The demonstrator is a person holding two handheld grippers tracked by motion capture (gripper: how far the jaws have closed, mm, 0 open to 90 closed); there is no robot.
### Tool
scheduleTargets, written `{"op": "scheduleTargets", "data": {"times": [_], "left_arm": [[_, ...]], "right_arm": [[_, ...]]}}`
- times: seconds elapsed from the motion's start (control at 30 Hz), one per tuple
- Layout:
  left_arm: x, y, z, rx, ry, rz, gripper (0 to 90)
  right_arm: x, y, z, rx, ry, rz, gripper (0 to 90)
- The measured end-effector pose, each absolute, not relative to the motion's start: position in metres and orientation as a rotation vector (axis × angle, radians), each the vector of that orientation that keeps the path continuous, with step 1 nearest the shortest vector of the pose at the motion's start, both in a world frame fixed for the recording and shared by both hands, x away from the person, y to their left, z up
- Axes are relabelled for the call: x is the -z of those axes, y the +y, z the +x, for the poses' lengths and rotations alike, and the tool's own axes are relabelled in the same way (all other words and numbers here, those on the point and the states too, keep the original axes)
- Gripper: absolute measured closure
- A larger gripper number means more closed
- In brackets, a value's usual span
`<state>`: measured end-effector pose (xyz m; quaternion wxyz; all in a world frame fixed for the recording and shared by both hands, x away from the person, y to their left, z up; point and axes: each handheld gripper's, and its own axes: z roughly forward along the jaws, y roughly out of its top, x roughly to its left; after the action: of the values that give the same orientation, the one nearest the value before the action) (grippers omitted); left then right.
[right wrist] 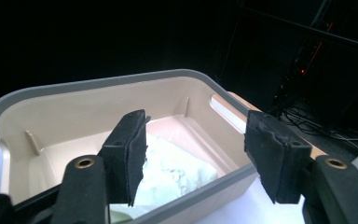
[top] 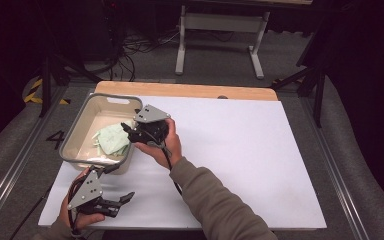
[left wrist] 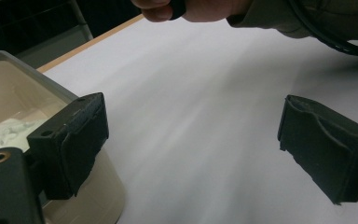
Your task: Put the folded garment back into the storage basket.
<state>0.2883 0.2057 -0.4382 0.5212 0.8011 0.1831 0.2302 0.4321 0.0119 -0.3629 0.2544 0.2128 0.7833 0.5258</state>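
Note:
A beige bin with a grey rim (top: 75, 131) stands at the table's left. A pale green folded cloth (top: 111, 139) lies inside it. My right gripper (top: 127, 126) hovers at the bin's right rim, pointing left over the cloth. In the right gripper view its jaws stand apart with nothing between them (right wrist: 198, 135), above the cloth (right wrist: 177, 172) and the rim (right wrist: 98, 83). My left gripper (top: 127, 198) rests near the table's front left corner, just in front of the bin. It is open (left wrist: 193, 140) and empty, with the bin wall (left wrist: 9, 79) beside its left jaw.
A white sheet (top: 230, 150) covers the table, with a wooden strip (top: 180, 90) showing at the far edge. The person's right sleeve (top: 215, 200) crosses the front middle. Beyond the table stand a white table frame (top: 220, 30) and cables on the floor.

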Motion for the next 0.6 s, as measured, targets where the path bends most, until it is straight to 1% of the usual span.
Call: {"op": "scheduleTargets", "data": {"times": [0.6], "left_arm": [[0.438, 0.205, 0.289, -0.557, 0.446, 1.916, 9.5]], "right_arm": [[0.349, -0.014, 0.428, -1.424, 2.073, 0.564, 36.0]]}}
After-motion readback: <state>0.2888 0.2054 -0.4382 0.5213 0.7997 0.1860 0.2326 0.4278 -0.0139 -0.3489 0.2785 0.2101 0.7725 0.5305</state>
